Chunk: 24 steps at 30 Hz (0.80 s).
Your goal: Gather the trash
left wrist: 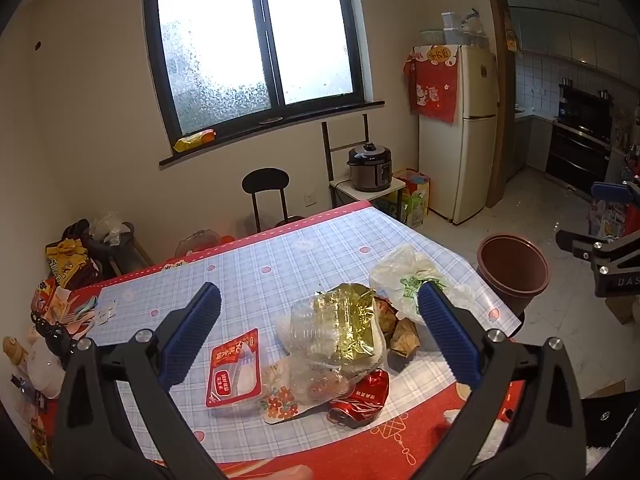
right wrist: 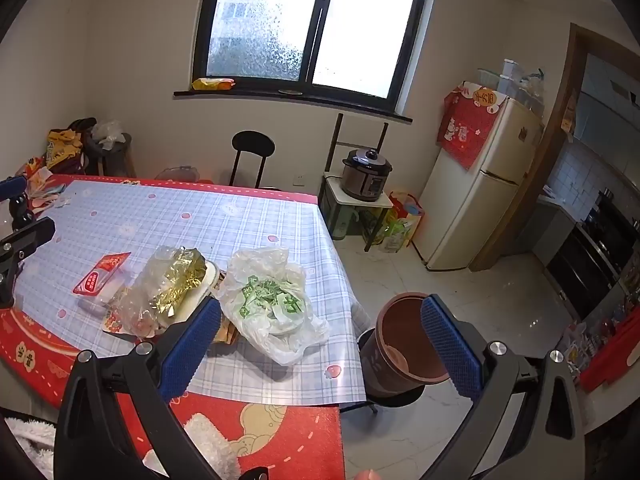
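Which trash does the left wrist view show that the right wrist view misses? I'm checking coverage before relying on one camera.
Only the left wrist view shows the crushed red drink can and the brown crumpled paper wrapper. Only the right wrist view looks down into the brown plastic waste bin. Both share the white plastic bag with green print, gold foil wrapper, red-and-white packet, and both open grippers.

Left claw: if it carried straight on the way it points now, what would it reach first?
Probably the trash pile: the open left claw is aimed at the clear plastic container and the gold foil wrapper lying on it. Depth is hard to judge, so which comes first is uncertain.
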Tool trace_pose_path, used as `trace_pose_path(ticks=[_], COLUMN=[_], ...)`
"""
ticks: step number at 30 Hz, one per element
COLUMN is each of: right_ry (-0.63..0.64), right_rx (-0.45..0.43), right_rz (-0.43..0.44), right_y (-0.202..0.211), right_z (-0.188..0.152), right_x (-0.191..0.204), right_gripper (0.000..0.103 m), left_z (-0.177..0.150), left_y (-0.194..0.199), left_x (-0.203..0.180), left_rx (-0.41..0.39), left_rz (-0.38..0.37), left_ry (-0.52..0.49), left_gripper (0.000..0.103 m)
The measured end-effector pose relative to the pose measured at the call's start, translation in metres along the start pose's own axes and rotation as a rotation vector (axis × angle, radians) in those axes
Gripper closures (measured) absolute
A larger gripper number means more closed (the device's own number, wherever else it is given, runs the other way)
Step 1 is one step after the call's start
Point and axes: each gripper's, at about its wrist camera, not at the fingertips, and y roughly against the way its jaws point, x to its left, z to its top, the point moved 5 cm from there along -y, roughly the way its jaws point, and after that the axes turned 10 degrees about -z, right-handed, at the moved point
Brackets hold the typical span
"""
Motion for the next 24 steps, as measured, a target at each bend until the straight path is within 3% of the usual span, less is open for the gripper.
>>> trace_pose_path(ticks=[24], right_ry=[-0.010], right_rx=[0.003], right_rz=[0.007], right_y=[-0.0026], right_z=[-0.0020], right_x=[0.0033], right_gripper=[0.004], left_z=[0.0002], left_y=[0.0006], left_x=[0.0036], left_rx=[-0.003], left_rz=[0.001], left_ry=[0.015], left_gripper=[0.006])
